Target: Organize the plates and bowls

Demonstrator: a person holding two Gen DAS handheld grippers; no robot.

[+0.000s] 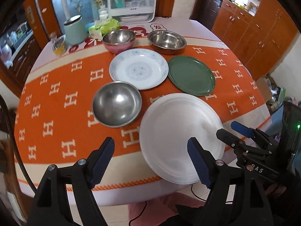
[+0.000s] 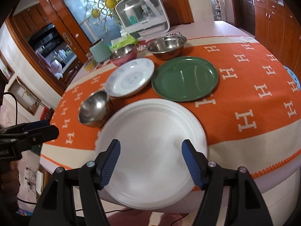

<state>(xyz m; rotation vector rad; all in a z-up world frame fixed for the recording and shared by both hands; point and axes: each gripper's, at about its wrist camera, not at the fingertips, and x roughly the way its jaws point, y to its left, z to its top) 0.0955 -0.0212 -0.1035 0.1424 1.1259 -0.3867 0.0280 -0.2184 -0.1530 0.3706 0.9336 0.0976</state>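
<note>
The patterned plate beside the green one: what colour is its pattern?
Pale blue on white, a centre medallion and rim band on the patterned plate; clearest in the left wrist view.

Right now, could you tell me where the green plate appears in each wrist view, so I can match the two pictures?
Left wrist view: the green plate lies right of centre, in the upper half.
Right wrist view: the green plate lies right of centre, above the middle.
Shared landmark: the large white plate sits just in front of it in both views.

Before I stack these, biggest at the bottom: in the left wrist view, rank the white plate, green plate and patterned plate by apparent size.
1. White plate, though it is nearest the camera.
2-3. Patterned plate and green plate: alike.
</note>
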